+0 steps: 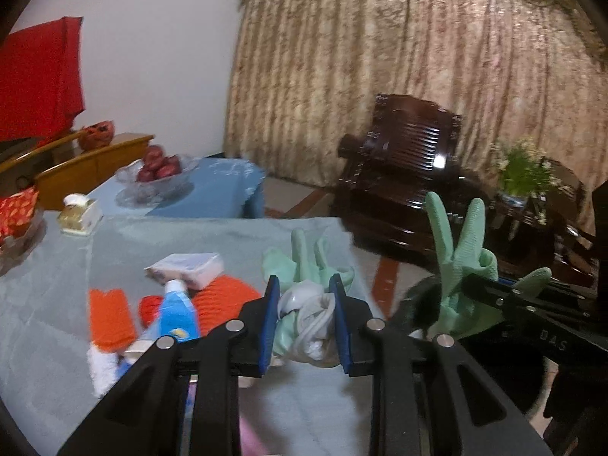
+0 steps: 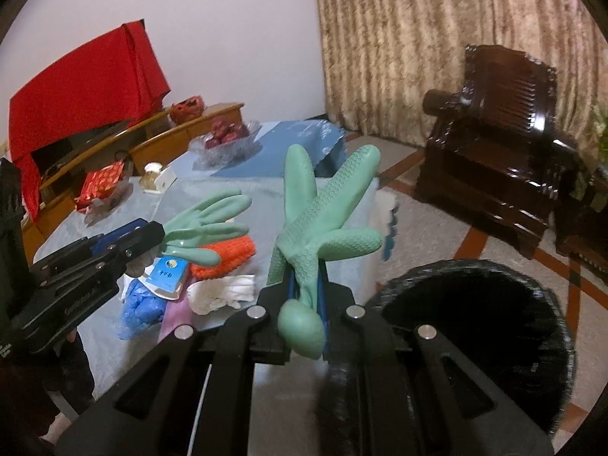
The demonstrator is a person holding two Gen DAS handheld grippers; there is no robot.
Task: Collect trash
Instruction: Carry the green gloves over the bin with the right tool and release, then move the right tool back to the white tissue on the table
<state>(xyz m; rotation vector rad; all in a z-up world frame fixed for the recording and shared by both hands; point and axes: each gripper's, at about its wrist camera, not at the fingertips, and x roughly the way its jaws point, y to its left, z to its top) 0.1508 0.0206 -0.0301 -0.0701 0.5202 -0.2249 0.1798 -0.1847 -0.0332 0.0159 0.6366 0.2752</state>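
Observation:
My left gripper (image 1: 304, 321) is shut on a green rubber glove (image 1: 304, 266) bunched with grey lining, held above the table; it also shows in the right wrist view (image 2: 207, 224). My right gripper (image 2: 302, 285) is shut on a second green rubber glove (image 2: 323, 220), fingers pointing up; it also shows in the left wrist view (image 1: 461, 250). A black trash bin (image 2: 475, 326) stands on the floor at the table's right edge, just right of the right gripper.
On the grey-clothed table (image 1: 49, 342) lie an orange cloth (image 1: 224, 300), a blue tube (image 1: 176, 315), a white packet (image 1: 186, 269), a blue plastic bag (image 2: 142, 307) and white tissue (image 2: 224, 288). A fruit bowl (image 1: 157, 174) stands at the back. A dark wooden armchair (image 2: 494, 159) stands to the right.

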